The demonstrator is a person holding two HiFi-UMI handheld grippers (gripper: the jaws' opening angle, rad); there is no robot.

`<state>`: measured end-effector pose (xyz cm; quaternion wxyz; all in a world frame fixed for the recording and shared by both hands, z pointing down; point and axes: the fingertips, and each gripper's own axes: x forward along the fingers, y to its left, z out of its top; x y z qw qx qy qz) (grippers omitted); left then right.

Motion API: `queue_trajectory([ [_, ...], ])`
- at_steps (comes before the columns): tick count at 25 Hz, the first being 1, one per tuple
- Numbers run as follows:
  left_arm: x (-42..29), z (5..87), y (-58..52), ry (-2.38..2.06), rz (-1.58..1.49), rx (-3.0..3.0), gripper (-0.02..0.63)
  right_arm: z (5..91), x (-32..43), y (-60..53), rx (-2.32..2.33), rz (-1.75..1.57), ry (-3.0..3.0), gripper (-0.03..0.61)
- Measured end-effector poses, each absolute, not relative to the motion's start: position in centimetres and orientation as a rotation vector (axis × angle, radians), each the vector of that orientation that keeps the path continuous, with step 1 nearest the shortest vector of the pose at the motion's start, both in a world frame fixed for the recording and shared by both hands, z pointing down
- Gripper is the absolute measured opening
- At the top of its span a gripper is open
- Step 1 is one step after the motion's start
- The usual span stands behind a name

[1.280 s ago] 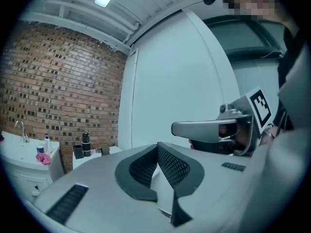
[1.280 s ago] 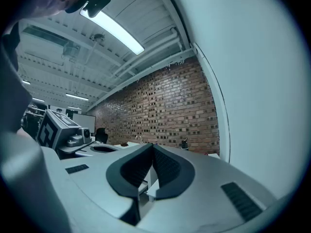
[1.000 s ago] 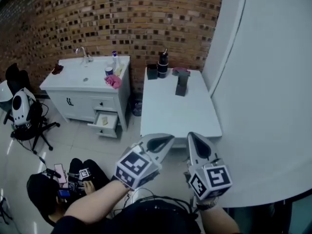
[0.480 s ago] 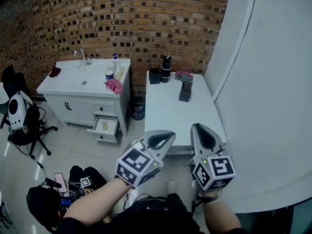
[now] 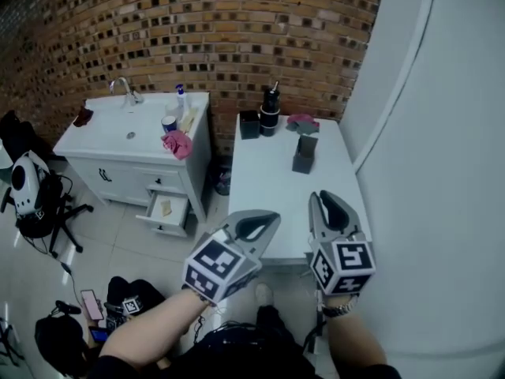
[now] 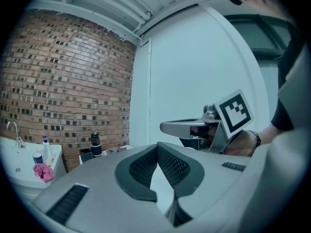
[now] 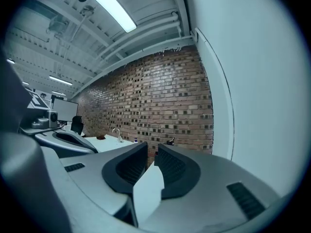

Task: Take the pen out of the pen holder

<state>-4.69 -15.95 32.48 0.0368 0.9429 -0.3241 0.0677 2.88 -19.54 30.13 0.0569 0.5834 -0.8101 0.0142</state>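
White table (image 5: 272, 188) stretches ahead of us. At its far end, by the brick wall (image 5: 197, 22), stands a black cylinder (image 5: 270, 110) with a thin stick (image 5: 274, 87) rising from its top. We take these for the pen holder and the pen, though they are too small to be sure.

A grey box (image 5: 304, 155) stands nearer, and all of it is well apart from us. The left gripper (image 5: 264, 219) has its jaws closed on nothing. The right gripper (image 5: 322, 202) has its jaws opening, with nothing between them.

To reach well, we should:
- carry the right gripper past the grey box without brushing it;
- close on the stick near its top;
- steady the cylinder with the left gripper;
- lift straight up.

A second ago both grippers hung over the floor, short of the table, and the right jaws were closed. Now the tips reach its near edge.
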Motion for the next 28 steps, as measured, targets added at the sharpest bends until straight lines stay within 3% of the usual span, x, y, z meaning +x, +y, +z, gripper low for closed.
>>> queue_trajectory([
  [8,-0.2,36.8,-29.2,-1.058,0.305,2.791,0.003,36.8,7.9,-35.4,1.723,0.15,-2.377,0.129],
  [28,4.7,46.5,-49.5,-1.084,0.486,2.622,0.003,53.2,11.0,-60.5,1.665,0.296,-2.147,0.129],
])
